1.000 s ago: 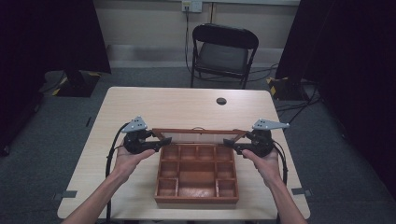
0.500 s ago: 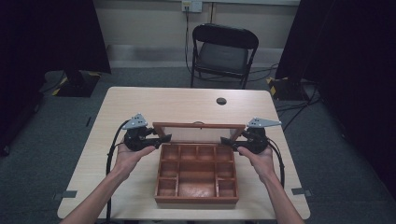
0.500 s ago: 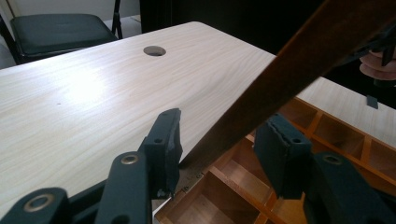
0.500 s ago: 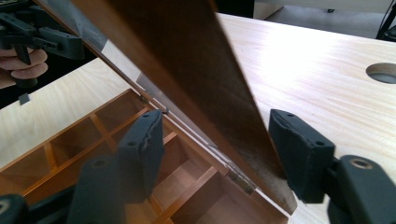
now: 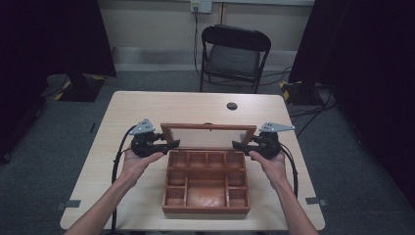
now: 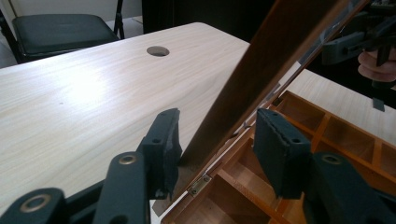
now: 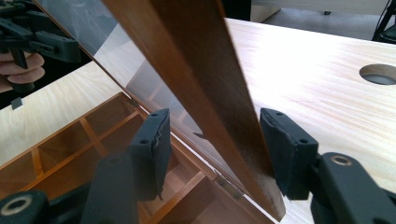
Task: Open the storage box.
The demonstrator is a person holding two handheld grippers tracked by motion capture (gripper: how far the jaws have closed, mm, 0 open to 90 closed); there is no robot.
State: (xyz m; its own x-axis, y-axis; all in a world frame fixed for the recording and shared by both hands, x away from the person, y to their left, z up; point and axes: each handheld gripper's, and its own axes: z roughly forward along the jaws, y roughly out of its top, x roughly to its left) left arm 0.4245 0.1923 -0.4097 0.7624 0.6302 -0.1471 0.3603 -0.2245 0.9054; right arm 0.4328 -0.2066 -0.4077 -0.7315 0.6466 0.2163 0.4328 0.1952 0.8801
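Wooden compartment box (image 5: 205, 188) of reddish-brown timber sits on the near middle of the pale rectangular table (image 5: 147, 105), its glass-paned hinged lid (image 5: 208, 135) raised steeply off the back edge. From the high view, the left gripper (image 5: 169, 144) reaches in at the lid's left side rail and the right gripper (image 5: 240, 145) at its right side rail, each low near the hinge line. Bare tabletop lies open behind the lid as far as the round cable hole (image 5: 232, 105), and on both flanks of the box out to the table's edges. A black folding chair (image 5: 234, 56) stands well beyond the far edge.

Along the left gripper view, the lid's dark wooden side rail (image 6: 261, 79) slants up between the two black pads. The left pad (image 6: 163, 144) touches the rail's outer face near its foot; the other pad stands clear over the compartments, so the jaws are apart and not clamped. A small brass hinge (image 6: 200, 184) shows just below.

Along the right gripper view, the opposite rail (image 7: 201, 93) crosses between the pads. The right pad (image 7: 285, 149) stands just beside its outer face, the left pad off over the box's inside; these jaws have just been closing with the rail between them, yet are not pressing it. Wide bare table runs beyond the rail.
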